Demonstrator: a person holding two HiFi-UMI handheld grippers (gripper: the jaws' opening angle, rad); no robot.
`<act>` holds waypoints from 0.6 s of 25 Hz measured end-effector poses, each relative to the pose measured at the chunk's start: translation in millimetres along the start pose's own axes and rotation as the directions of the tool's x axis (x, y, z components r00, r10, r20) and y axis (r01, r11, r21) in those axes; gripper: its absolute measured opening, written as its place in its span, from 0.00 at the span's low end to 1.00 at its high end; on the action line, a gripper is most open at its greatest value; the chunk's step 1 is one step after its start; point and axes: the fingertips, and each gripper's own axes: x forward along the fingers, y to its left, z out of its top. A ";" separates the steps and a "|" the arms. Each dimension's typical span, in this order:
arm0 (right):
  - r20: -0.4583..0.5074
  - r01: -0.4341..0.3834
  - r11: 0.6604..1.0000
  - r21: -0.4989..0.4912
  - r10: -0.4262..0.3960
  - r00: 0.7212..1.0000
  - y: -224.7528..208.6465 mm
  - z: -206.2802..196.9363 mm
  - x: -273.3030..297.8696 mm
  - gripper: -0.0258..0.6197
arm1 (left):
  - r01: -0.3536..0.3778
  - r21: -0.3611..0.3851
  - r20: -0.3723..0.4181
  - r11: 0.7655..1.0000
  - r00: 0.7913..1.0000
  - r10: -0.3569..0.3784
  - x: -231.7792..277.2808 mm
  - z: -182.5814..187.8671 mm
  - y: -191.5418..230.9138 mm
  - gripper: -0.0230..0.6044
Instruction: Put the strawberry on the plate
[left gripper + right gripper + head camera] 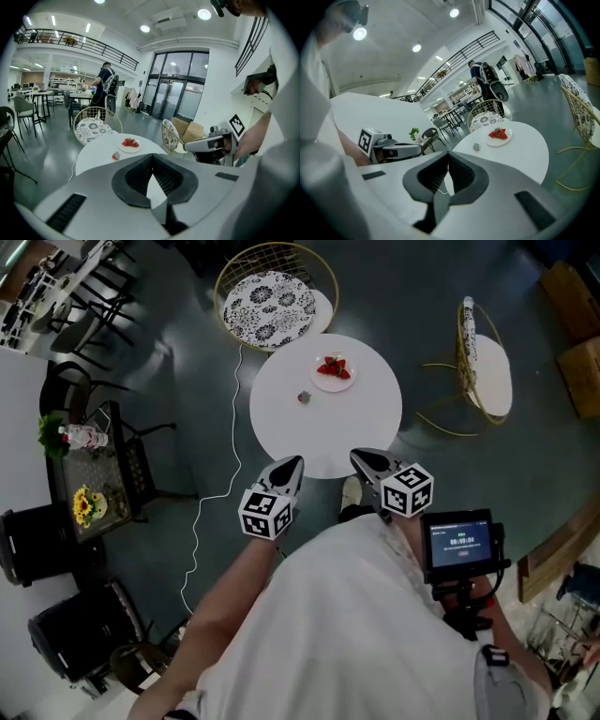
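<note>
A small white plate (334, 372) with a few red strawberries on it sits on the far part of a round white table (370, 423). One loose strawberry (304, 397) lies on the table to the plate's near left. The left gripper view shows the plate (131, 148) and loose strawberry (116, 155), and so does the right gripper view: plate (500, 138), strawberry (476, 146). My left gripper (293, 465) and right gripper (360, 457) hover side by side at the table's near edge, well short of the fruit. Both are shut and hold nothing.
A wire chair with a patterned cushion (272, 298) stands behind the table, another (487, 362) to its right. A white cable (211, 512) runs across the dark floor on the left. A side table with flowers (89, 493) is far left. A person with a backpack (105, 89) stands in the distance.
</note>
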 end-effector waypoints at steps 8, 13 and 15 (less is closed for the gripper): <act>-0.055 -0.067 0.998 -0.014 0.066 0.996 -17.7 14.4 16.5 0.05 | -0.057 -0.047 -0.008 0.997 0.998 0.056 18.3 11.1 8.9 0.05; -0.077 -0.117 0.993 -0.026 0.115 0.990 -34.9 28.5 30.9 0.05 | -0.119 -0.071 -0.012 0.990 0.993 0.118 30.6 21.4 22.6 0.05; -0.076 -0.125 0.992 -0.023 0.123 0.989 -35.7 31.8 33.4 0.05 | -0.132 -0.075 -0.015 0.988 0.991 0.132 31.9 23.5 26.7 0.05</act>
